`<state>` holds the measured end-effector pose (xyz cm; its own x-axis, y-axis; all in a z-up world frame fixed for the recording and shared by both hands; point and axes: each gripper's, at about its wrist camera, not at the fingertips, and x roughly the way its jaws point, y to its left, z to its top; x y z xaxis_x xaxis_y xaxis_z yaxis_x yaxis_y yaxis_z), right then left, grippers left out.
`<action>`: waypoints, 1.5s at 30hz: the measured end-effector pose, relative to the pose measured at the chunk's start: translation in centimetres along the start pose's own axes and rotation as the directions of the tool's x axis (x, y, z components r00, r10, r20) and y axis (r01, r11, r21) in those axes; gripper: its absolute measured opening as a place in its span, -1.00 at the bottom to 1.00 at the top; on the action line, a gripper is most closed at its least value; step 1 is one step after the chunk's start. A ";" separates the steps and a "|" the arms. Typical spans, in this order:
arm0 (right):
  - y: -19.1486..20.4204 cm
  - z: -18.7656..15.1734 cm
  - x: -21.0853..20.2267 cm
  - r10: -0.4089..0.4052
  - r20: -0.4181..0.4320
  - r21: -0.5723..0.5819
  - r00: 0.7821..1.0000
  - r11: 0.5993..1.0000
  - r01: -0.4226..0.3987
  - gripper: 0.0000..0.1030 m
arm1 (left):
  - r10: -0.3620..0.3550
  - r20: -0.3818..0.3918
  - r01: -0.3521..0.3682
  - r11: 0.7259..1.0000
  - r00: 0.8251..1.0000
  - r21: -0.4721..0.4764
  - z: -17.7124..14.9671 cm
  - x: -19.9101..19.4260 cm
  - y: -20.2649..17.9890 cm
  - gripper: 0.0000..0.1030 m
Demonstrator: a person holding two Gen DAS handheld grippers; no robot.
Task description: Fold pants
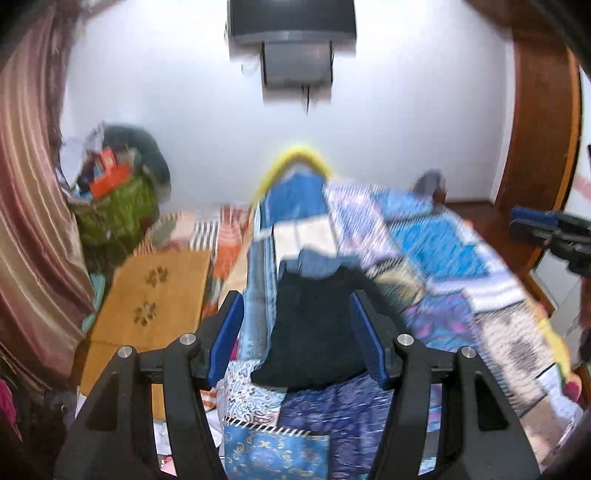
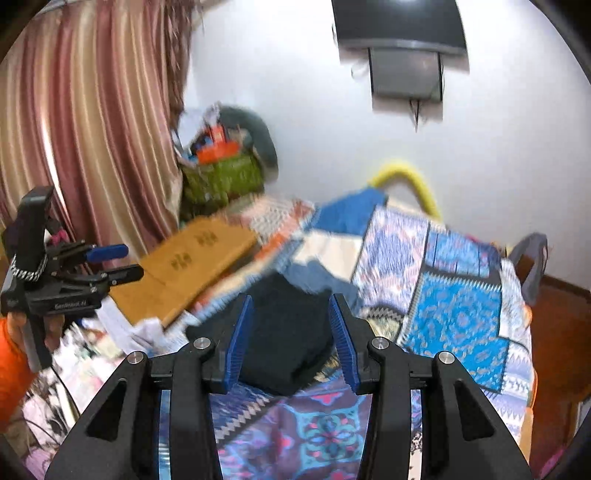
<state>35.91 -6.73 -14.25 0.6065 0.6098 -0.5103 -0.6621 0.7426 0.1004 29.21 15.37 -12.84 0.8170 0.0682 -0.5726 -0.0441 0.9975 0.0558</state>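
Note:
The dark navy pants [image 1: 314,328] lie folded in a compact bundle on the patchwork bedspread [image 1: 436,258]. They also show in the right wrist view [image 2: 288,332]. My left gripper [image 1: 295,310] is open and empty, held above the bundle's near side. My right gripper [image 2: 291,314] is open and empty too, above the same bundle. The left gripper shows at the left in the right wrist view [image 2: 122,264], jaws apart. The right gripper shows at the right edge of the left wrist view [image 1: 524,225]. Both views are blurred.
A low wooden table [image 1: 155,295] stands left of the bed. A green bag [image 1: 114,206] full of things sits by the pink curtain [image 1: 29,184]. A TV [image 1: 291,22] hangs on the white wall. A yellow pillow edge [image 1: 295,155] shows at the bed's far end.

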 end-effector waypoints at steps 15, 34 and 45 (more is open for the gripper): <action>10.9 -4.3 -14.9 0.022 0.354 -0.078 0.935 0.997 0.006 -0.24 | -0.010 0.371 0.017 1.000 0.928 -0.016 -4.3 -19.7 -5.6 0.28; 13.8 -7.5 -17.2 -0.078 0.424 0.014 0.902 0.997 0.079 0.83 | 0.013 0.405 0.002 0.999 0.914 -0.038 -8.3 -21.8 -6.9 0.99; 13.6 -8.4 -17.7 -0.095 0.430 0.038 0.898 0.995 0.087 0.93 | 0.018 0.405 0.002 0.999 0.914 -0.049 -8.8 -21.7 -6.9 0.99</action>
<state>12.46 -9.70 -11.07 0.7965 0.5962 -0.1008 -0.5897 0.8028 0.0884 6.76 7.21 -7.96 0.9788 0.0722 -0.1917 -0.0707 0.9974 0.0147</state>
